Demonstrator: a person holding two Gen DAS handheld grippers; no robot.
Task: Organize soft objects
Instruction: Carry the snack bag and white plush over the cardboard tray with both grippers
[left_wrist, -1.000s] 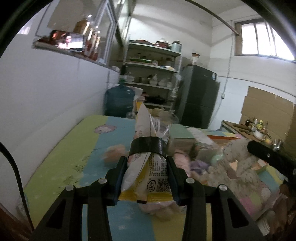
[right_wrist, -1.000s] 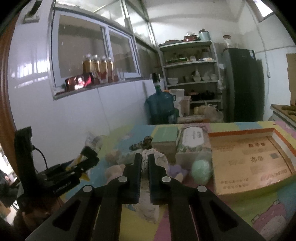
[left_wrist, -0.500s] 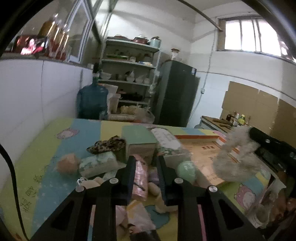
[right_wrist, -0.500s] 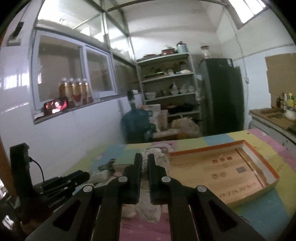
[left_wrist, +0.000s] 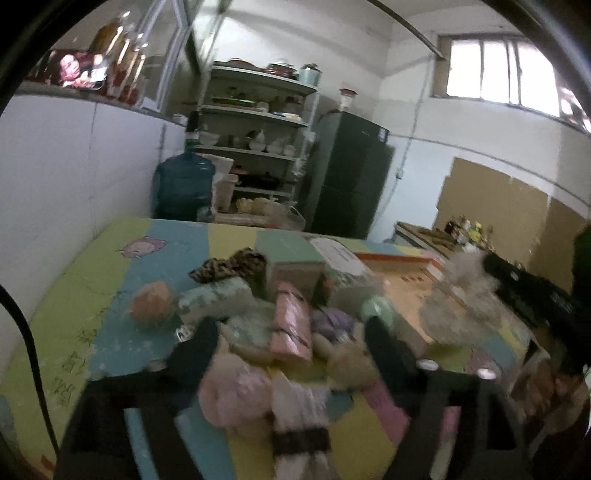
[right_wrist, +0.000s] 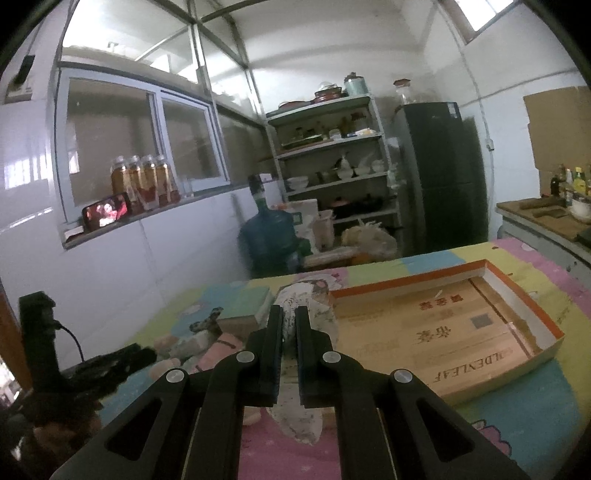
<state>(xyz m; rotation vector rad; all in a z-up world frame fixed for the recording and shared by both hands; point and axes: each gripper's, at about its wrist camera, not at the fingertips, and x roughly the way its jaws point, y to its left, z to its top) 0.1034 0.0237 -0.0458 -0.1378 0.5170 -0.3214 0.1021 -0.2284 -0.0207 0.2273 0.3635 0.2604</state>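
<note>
My right gripper (right_wrist: 289, 314) is shut on a pale floral plush toy (right_wrist: 317, 306) and holds it above the table, beside the open cardboard box (right_wrist: 443, 332). The toy also shows in the left wrist view (left_wrist: 458, 299), hanging over the box (left_wrist: 402, 284). My left gripper (left_wrist: 291, 332) is open and blurred, its fingers (left_wrist: 195, 347) spread over a pile of soft things: a pink packet (left_wrist: 291, 325), a pink plush (left_wrist: 236, 395), a peach ball (left_wrist: 151, 302), a green ball (left_wrist: 376, 310) and a leopard-print cloth (left_wrist: 229, 266).
A green box (left_wrist: 291, 258) and a tissue pack (left_wrist: 343, 266) stand behind the pile on the colourful mat (left_wrist: 74, 306). A white wall runs along the left. A water jug (left_wrist: 184, 188), shelves (left_wrist: 255, 147) and a dark fridge (left_wrist: 347, 181) stand beyond the table.
My left gripper let go of the yellow snack bag, shut empty, and now stands open over the pile. My right gripper lifted the plush toy and carried it right toward the box.
</note>
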